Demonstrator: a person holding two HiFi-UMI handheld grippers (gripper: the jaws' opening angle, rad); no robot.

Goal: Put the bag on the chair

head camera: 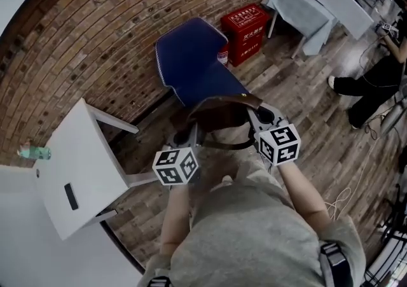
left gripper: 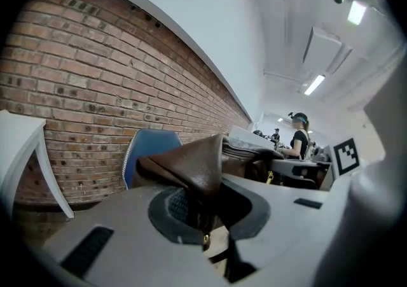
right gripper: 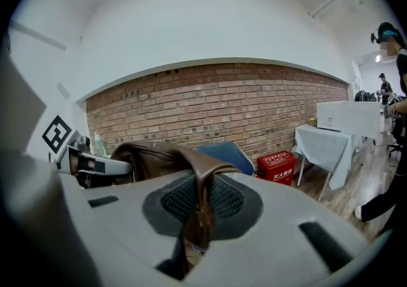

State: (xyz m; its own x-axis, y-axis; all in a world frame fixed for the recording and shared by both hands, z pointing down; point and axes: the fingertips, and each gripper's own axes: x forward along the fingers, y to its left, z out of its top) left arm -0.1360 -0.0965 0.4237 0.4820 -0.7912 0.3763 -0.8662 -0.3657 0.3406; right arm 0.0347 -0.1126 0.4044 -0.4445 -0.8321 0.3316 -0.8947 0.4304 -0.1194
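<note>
A brown leather bag (head camera: pixel 222 114) hangs between my two grippers, in front of the blue chair (head camera: pixel 191 56) that stands against the brick wall. My left gripper (head camera: pixel 189 134) is shut on the bag's left edge; the leather (left gripper: pixel 197 174) is pinched between its jaws. My right gripper (head camera: pixel 262 120) is shut on the bag's right edge, with a fold of leather (right gripper: pixel 197 196) between its jaws. The chair's blue back (left gripper: pixel 147 149) shows behind the bag in the left gripper view, and also (right gripper: pixel 226 152) in the right gripper view. The bag sits over the chair's front edge.
A white table (head camera: pixel 76 171) stands at the left with a green bottle (head camera: pixel 33 151) beyond it. A red box (head camera: pixel 247 31) is by the wall right of the chair. A cloth-covered table (head camera: pixel 299 6) and a seated person (head camera: pixel 375 82) are at the far right.
</note>
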